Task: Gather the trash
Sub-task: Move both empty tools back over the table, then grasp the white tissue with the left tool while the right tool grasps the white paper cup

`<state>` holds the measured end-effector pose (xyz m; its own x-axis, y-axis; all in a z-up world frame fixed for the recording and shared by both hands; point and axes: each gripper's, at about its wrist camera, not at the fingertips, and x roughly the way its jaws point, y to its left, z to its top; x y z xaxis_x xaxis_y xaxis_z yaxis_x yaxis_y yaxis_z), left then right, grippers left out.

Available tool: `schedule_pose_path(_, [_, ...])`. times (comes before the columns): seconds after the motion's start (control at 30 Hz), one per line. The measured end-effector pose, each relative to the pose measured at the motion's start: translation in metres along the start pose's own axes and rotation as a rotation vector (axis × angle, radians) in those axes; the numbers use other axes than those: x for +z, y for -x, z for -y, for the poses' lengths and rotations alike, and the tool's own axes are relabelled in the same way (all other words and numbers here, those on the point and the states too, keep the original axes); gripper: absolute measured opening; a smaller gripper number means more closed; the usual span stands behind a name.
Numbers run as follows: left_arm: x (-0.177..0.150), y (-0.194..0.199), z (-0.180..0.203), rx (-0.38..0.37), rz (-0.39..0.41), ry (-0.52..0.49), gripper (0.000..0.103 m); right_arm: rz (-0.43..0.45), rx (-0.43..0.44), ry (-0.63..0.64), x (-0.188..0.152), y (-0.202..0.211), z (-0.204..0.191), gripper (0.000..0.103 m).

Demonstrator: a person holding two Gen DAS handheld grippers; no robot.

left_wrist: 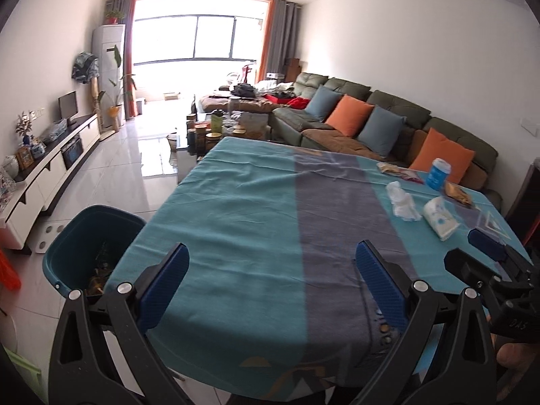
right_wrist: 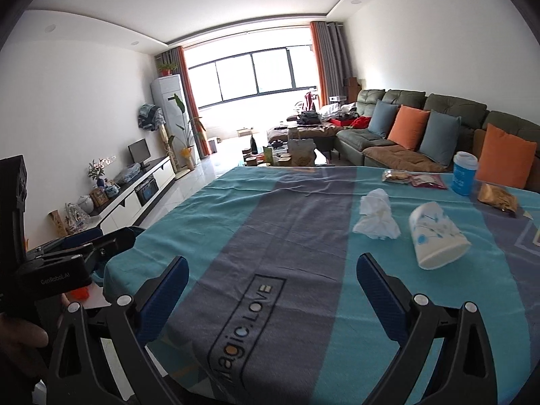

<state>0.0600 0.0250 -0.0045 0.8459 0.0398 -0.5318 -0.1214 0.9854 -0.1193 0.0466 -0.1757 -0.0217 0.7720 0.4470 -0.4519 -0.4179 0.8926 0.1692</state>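
A crumpled white tissue (right_wrist: 376, 216) and a tipped paper cup (right_wrist: 437, 236) lie on the right part of the teal and grey tablecloth (right_wrist: 270, 222). Behind them are snack wrappers (right_wrist: 428, 181), a yellow-brown packet (right_wrist: 497, 199) and an upright blue cup (right_wrist: 464, 173). My right gripper (right_wrist: 270, 280) hangs open over the near table edge, the paper cup just ahead of its right finger. My left gripper (left_wrist: 270, 270) is open and holds nothing. In its view the tissue (left_wrist: 403, 200) and cup (left_wrist: 440, 217) lie far right. A teal trash bin (left_wrist: 87, 246) stands on the floor off the table's left corner.
A green sofa (right_wrist: 438, 125) with orange and blue cushions runs along the right wall. Beyond the table a coffee table (left_wrist: 219, 128) is crowded with jars. A white TV cabinet (left_wrist: 50, 168) lines the left wall. Glossy floor (left_wrist: 135, 165) lies between.
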Motion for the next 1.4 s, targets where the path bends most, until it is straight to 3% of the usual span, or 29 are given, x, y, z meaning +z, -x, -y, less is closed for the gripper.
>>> schedule_pose_path(0.23, [-0.007, 0.017, 0.024, -0.086, 0.025, -0.03, 0.097, 0.075, -0.15, -0.006, -0.007, 0.046, 0.024, 0.096])
schedule_pose_path(0.47, [-0.003, -0.001, 0.054, -0.144, -0.002, -0.092, 0.097, 0.064, -0.246, 0.007, 0.004, 0.045, 0.059, 0.096])
schedule_pose_path(0.8, [0.026, -0.087, 0.102, -0.229, -0.112, -0.142, 0.097, -0.062, -0.295, -0.029, 0.03, -0.006, 0.125, 0.096])
schedule_pose_path(1.0, [0.043, -0.157, 0.137, -0.293, -0.2, -0.149, 0.097, -0.132, -0.319, -0.029, 0.034, -0.04, 0.144, 0.096])
schedule_pose_path(1.3, [0.05, -0.229, 0.156, -0.308, -0.291, -0.141, 0.097, -0.23, -0.432, 0.275, 0.032, -0.09, 0.114, 0.096])
schedule_pose_path(1.4, [0.05, -0.245, 0.161, -0.317, -0.319, -0.14, 0.097, -0.272, -0.438, 0.299, 0.03, -0.101, 0.118, 0.087])
